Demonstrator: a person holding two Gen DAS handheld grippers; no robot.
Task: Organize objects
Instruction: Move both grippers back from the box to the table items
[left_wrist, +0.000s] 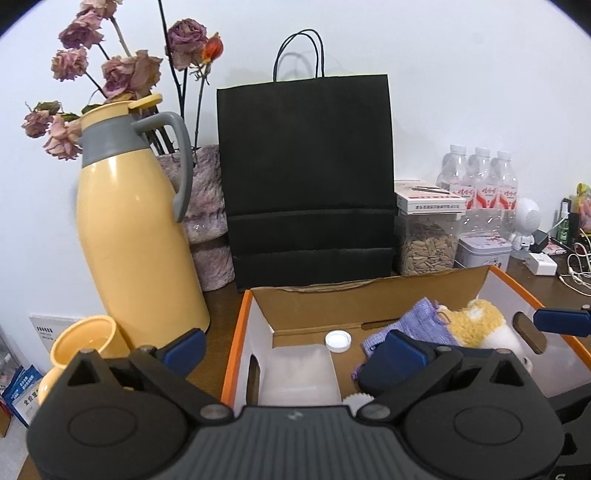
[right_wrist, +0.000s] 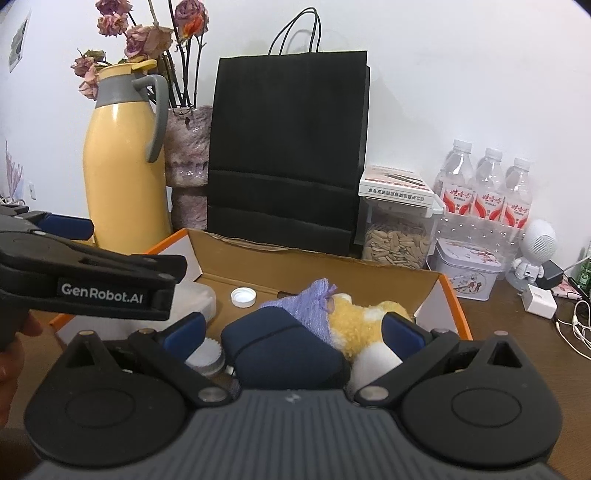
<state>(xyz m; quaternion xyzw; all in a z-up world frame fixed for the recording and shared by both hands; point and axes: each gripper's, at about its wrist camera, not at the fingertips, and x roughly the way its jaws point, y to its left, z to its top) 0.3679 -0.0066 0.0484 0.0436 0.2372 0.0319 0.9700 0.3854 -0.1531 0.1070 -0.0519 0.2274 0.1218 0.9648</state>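
Cardboard box (right_wrist: 317, 266) with orange edges sits open on the dark wooden desk (right_wrist: 517, 332), just in front of the black paper bag (right_wrist: 288, 147), and serves as the collecting point. Inside it lie a purple knitted pouch (right_wrist: 306, 306), a yellow-and-white plush toy (right_wrist: 362, 325), a dark blue case (right_wrist: 280, 347), a white bottle cap (right_wrist: 243, 296) and a translucent plastic container (left_wrist: 299, 373). Both the left gripper (left_wrist: 291, 350) and the right gripper (right_wrist: 295, 332) stand wide open above the box's near edge, holding nothing. Pouch and plush look light and soft and should squash under the pads, so a pinch across the bulk would suit; the case looks firmer and smoother, best taken across its narrow sides. Left of the bag stand a yellow thermos jug (left_wrist: 140, 229) and dried roses (left_wrist: 125, 70); right of it, water bottles (right_wrist: 487, 184) against a white wall.
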